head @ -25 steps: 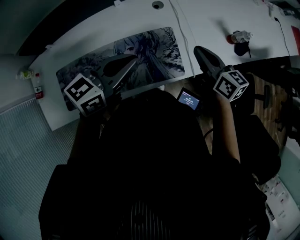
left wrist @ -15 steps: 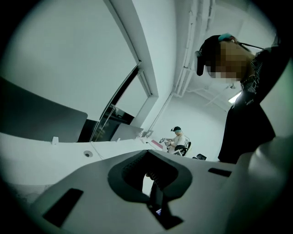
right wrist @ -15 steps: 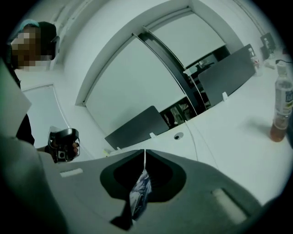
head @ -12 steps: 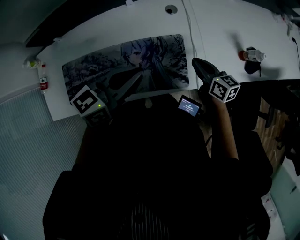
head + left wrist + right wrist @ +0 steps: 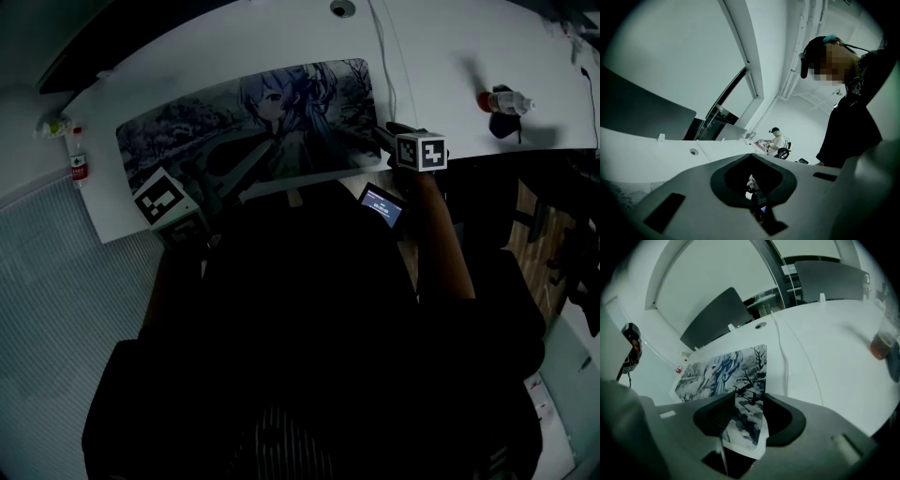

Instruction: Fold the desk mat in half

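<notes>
The desk mat [image 5: 244, 131], printed with a dark anime picture, lies flat on the white desk [image 5: 441, 66]. My right gripper [image 5: 384, 134] is at the mat's near right corner. In the right gripper view its jaws [image 5: 749, 416] are opening, and the mat's corner [image 5: 747, 423] lies between them with its white edge lifted a little; the pads stand apart from it. My left gripper [image 5: 265, 148] hovers over the mat's near edge left of the middle. Its jaws [image 5: 751, 180] show only a thin slit, with nothing between them, and point up at the room.
A red-capped bottle [image 5: 502, 101] and a dark object stand on the desk at the right. A cable [image 5: 389, 56] runs from a desk grommet [image 5: 342, 8] past the mat's right end. A small lit screen [image 5: 382, 204] sits by my right arm. Another person [image 5: 777, 139] sits far off.
My right gripper has come down and forward onto the mat's near right corner, and its jaws have parted. The left gripper has sunk lower towards the desk's near edge.
</notes>
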The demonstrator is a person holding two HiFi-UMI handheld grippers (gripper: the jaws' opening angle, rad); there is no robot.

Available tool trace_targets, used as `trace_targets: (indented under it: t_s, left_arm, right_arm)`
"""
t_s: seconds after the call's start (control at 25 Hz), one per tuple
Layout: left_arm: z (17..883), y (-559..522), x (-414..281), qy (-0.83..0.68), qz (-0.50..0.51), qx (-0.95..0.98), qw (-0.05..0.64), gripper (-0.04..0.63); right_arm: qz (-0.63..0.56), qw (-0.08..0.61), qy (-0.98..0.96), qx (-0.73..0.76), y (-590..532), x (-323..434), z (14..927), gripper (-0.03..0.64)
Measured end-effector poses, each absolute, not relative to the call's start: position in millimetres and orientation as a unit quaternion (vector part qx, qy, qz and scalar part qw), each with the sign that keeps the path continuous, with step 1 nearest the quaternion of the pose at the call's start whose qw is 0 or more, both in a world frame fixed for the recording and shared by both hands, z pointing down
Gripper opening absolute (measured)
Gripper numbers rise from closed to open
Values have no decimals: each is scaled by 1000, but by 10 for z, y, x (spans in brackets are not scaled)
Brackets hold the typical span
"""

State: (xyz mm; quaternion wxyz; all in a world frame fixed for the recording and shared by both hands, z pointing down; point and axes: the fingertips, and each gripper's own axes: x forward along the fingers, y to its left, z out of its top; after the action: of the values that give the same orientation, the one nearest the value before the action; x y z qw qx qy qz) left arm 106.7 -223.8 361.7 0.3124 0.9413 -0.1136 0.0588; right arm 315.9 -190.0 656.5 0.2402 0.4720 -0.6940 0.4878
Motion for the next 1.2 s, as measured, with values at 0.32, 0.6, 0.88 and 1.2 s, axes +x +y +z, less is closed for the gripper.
trace_targets:
  t_s: [0.32,0.6,0.88,1.2]
  left_arm:
    - [3691,-2228,739,-120,58,938,319,6]
    - [3697,-2199,427,-133,55,935,323,6]
    - [3918,-2252,108,-178,63,921,342,6]
    - [4055,-2258,-118,-200,69,913,349,6]
  right_arm:
    - [471,324,-661,486,-1817,2976,6893,267]
    - [486,350,-631,494,-1678,2917,7071,267]
    - [452,437,-616,475,-1678,2965,7174,229]
    - [503,384,-626,456,-1691,2886,7152,31]
